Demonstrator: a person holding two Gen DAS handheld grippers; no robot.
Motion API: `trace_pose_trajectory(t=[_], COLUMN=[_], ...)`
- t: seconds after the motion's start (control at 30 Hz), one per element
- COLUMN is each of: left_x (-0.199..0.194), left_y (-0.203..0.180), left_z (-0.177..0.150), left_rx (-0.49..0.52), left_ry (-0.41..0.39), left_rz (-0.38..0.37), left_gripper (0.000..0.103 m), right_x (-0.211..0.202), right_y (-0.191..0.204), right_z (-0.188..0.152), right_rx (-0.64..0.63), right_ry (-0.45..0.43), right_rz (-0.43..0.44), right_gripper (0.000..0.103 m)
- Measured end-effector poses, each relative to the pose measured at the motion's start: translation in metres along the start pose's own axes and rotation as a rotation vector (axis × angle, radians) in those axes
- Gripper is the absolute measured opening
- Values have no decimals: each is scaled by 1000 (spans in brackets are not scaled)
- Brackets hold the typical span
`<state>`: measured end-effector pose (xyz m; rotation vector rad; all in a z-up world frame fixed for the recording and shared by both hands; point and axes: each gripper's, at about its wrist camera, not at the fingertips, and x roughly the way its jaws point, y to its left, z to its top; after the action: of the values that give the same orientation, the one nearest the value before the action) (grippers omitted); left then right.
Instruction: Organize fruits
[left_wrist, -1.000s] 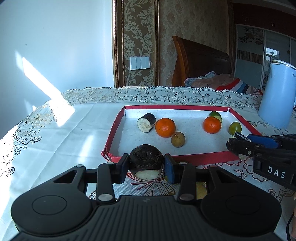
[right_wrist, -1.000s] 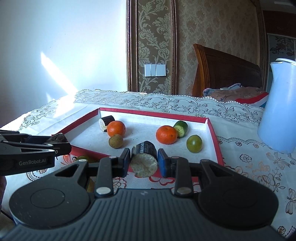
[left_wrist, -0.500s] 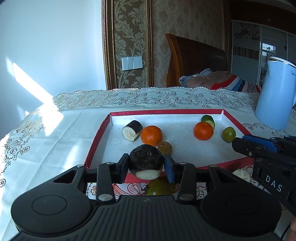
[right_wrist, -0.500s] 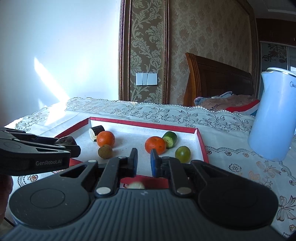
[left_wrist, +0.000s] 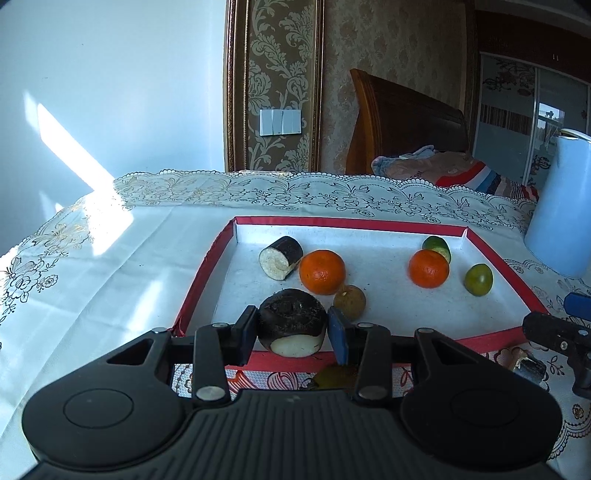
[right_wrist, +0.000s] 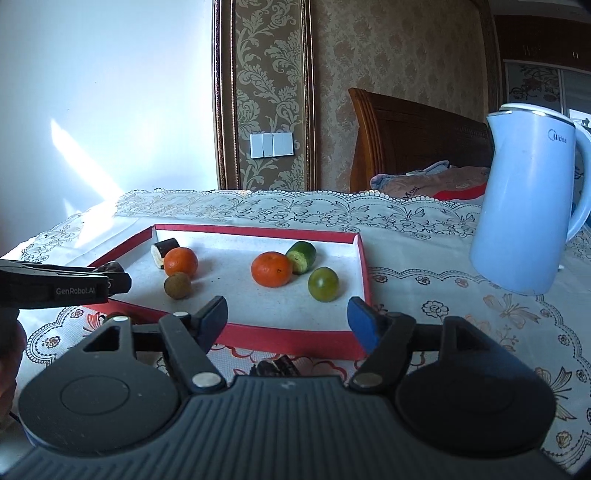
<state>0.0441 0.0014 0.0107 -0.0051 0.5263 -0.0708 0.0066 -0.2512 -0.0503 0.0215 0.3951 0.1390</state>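
Fruits are mostly gathered in the red-edged tray (right_wrist: 364, 266) on the tabletop (left_wrist: 110, 258). Nearest, the left claw (left_wrist: 291, 326) pinches a dark eggplant piece (left_wrist: 291, 321) over the tray's near rim. The right claw (right_wrist: 288, 314) has just been opening; its jaws stand spread with nothing between them, and a dark piece (right_wrist: 277, 365) lies below on the cloth. Farther in sit two oranges (right_wrist: 271, 268), a green fruit (right_wrist: 323, 283) and a cucumber chunk (right_wrist: 302, 256).

Two oranges (right_wrist: 181, 261) (right_wrist: 272, 269), a kiwi (right_wrist: 177, 285), a green tomato (right_wrist: 323, 284), a cucumber stub (right_wrist: 301, 256) and an eggplant piece (right_wrist: 164, 250) lie apart in the red-rimmed tray (right_wrist: 288, 330), eggplant nearest its far-left corner
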Motion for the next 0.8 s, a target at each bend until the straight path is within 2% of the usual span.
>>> trace_pose_trajectory(t=[0.03,0.13,0.33,0.4,0.47,0.53,0.6,0.8], left_x=[0,1,1,0,1,1,1,5], left_y=[1,5,4,2,0,0,1,5], left_z=[0,0,-1,-1,-2,-2,-2,0], left_rx=[-3,-23,-14,-1,9,11,5,-12], left_ry=[1,1,-1,-4,-5,-6,-5,1], left_rz=[-1,-4,-5,3,8,7,5,23], left_gripper=[40,40,40,40,40,40,40,40], right_x=[0,-3,6,11,18,20,16,1], right_y=[-2,-6,13,16,18,18,19,22], right_z=[0,-9,-22,-23,-24,-26,-26,-8], right_rx=[3,-15,-118,-134,-141,-143,-142,-158], right_ry=[12,59,114,137,175,191,169,21], right_rz=[5,78,63,65,68,69,57,0], right_gripper=[70,80,79,64,36,31,31,32])
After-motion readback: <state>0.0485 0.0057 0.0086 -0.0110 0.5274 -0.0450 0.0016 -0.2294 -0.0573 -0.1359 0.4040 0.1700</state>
